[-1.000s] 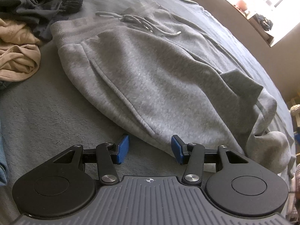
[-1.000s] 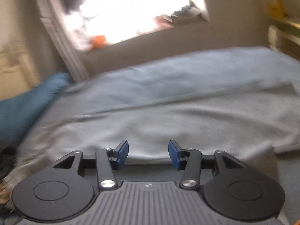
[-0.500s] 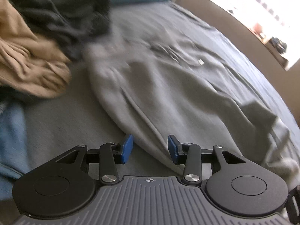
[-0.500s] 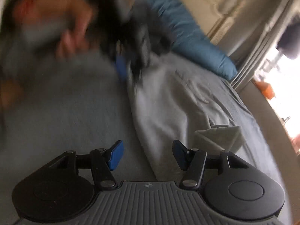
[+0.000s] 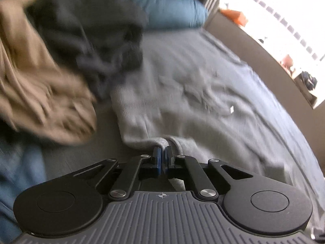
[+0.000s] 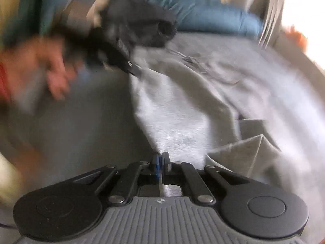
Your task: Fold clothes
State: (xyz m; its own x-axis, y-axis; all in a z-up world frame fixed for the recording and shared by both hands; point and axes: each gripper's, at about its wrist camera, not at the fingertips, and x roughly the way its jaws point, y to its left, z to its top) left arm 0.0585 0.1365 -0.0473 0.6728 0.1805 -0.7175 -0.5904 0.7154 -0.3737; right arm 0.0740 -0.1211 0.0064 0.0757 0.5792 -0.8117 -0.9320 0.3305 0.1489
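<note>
Grey sweatpants lie spread on the grey bedcover, drawstring waistband at the far end. My left gripper is closing tight, pinching a raised fold at the pants' near side edge below the waistband. In the right wrist view the same sweatpants run away from me, and my right gripper is closing on their near edge, fabric pinched between the blue pads. The left gripper shows there blurred, on the pants' far left edge, with a person's hand behind it. A turned-over leg cuff lies to the right.
A tan garment and a dark garment are heaped at the left by the waistband. A blue pillow lies at the bed's head, and blue cloth at the near left. A bright window and sill line the right side.
Both grippers stood open and have shut on the sweatpants' edge. The right one swung from facing the window to down along the pants. The left one moved toward the waistband.
</note>
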